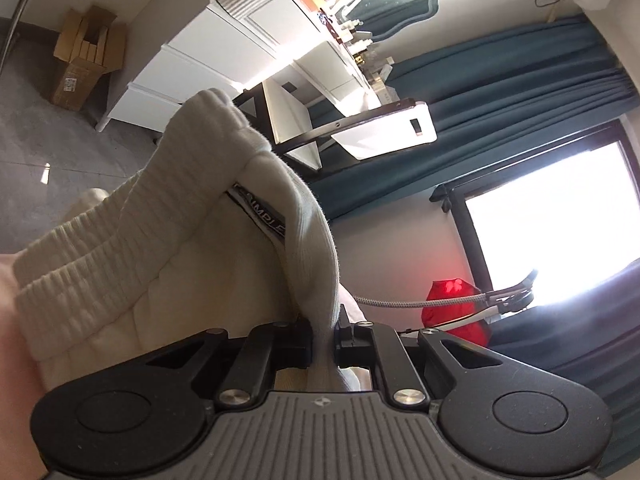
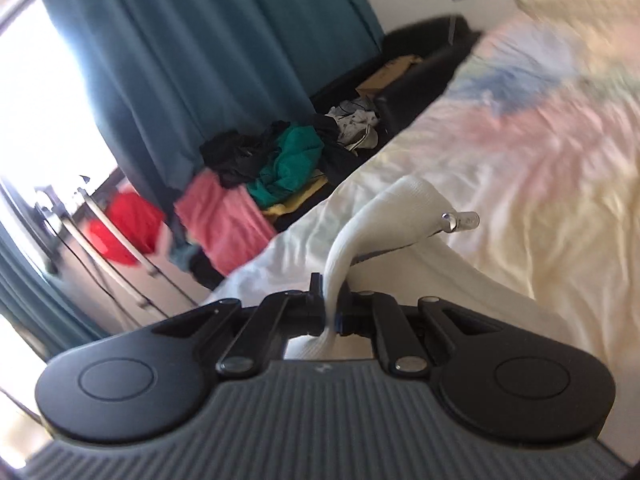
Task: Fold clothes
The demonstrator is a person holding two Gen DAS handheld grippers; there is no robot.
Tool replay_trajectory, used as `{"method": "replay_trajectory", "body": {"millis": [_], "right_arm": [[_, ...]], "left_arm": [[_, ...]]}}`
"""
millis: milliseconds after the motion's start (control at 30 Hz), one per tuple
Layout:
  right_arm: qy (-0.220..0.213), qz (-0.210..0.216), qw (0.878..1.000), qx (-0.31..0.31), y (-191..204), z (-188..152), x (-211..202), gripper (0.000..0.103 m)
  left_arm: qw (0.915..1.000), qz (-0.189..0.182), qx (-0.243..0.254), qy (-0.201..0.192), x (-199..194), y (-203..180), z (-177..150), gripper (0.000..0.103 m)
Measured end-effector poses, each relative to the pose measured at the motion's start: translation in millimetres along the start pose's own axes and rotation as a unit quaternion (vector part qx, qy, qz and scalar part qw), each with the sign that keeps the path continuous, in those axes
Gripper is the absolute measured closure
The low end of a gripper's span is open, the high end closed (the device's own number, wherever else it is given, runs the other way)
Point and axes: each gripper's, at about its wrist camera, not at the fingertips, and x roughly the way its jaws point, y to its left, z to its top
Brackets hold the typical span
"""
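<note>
While both jaws stand pinched nearly together, the left hand-held gripper (image 1: pixel 323 330) has a fold of the cream-white ribbed knit garment (image 1: pixel 168 240) clamped between its fingers, the cloth rising up from the black jaws and draping off to the left. A woven neck label (image 1: pixel 262 214) with dark lettering shows on the inside of the fabric, and thick ribbed bands run across the lower left part of it. Beyond the cloth in that view sit a white chest of drawers (image 1: pixel 208 52), an open brown cardboard box (image 1: pixel 86 54) on the grey floor (image 1: pixel 48 140), long teal curtains (image 1: pixel 500 92) and a bright window (image 1: pixel 548 236); a red object (image 1: pixel 448 308) glows just past a braided grey cable (image 1: pixel 412 303).

On the other side, the right hand-held gripper (image 2: pixel 330 312) is likewise closed tight on a narrow twisted strip of the same white garment (image 2: pixel 400 208), which lifts away from the jaws above the bed. A small clear tag fastener (image 2: pixel 460 220) sticks out from the cloth. Under it lies the pastel-patterned bed sheet (image 2: pixel 520 152), blurred. Beside the bed a heap of unfolded clothes (image 2: pixel 280 168) in black, green, pink and yellow sits against more teal curtain.
</note>
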Motion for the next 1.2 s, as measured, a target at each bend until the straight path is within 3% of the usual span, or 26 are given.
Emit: {"method": "replay_trajectory", "body": {"millis": [200,333,400,467,533,600,633,667,833,1000,1067,1133,1200], "right_arm": [[0.043,-0.072,0.996,-0.017,5.5,-41.1,102.7,0.095],[0.049,-0.060,0.996,-0.035,-0.7,-59.3,124.0,0.093],[0.045,-0.044,0.997,-0.038,-4.0,-59.3,121.4,0.091],[0.051,-0.026,0.998,-0.029,-10.1,-56.6,114.5,0.089],[0.055,0.001,0.998,-0.017,-17.0,-58.2,100.2,0.081],[0.052,0.031,0.998,0.007,-24.9,-65.4,77.5,0.051],[0.046,0.045,0.998,0.018,-29.5,-70.4,61.9,0.043],[0.041,0.056,0.997,0.022,-33.5,-75.7,45.6,0.038],[0.048,0.108,0.993,0.019,-51.4,-98.5,-27.2,0.037],[0.107,0.138,0.981,0.085,-88.0,-109.5,-69.1,0.035],[0.148,0.154,0.970,0.115,-99.6,-112.9,-67.8,0.035],[0.192,0.182,0.952,0.155,-109.5,-119.3,-60.1,0.035],[0.218,0.201,0.934,0.199,-115.4,-128.8,-48.0,0.035]], "left_arm": [[0.9903,0.096,0.099,0.019,121.1,-16.1,-31.5,0.089],[0.9866,0.098,0.128,0.023,141.0,-13.5,-39.3,0.081],[0.9845,0.090,0.148,0.027,138.1,-15.1,-41.2,0.075],[0.9835,0.069,0.164,0.030,128.9,-18.6,-43.8,0.053],[0.9827,0.055,0.176,0.021,108.8,-20.9,-52.0,0.039],[0.9815,0.043,0.186,0.010,87.6,-23.0,-60.9,0.026],[0.9813,0.038,0.189,0.001,75.5,-22.9,-67.5,0.022],[0.9812,0.034,0.190,-0.010,62.8,-22.4,-75.0,0.022],[0.9895,0.017,0.142,-0.019,-9.0,3.1,-108.3,0.015],[0.9962,0.026,0.083,0.006,-61.4,52.3,-121.9,0.011],[0.9968,0.031,0.060,0.042,-60.6,70.7,-119.4,0.011],[0.9967,0.002,0.022,0.078,-55.4,90.8,-117.5,0.011],[0.9972,-0.013,-0.002,0.073,-53.1,102.0,-114.0,0.011]]}}
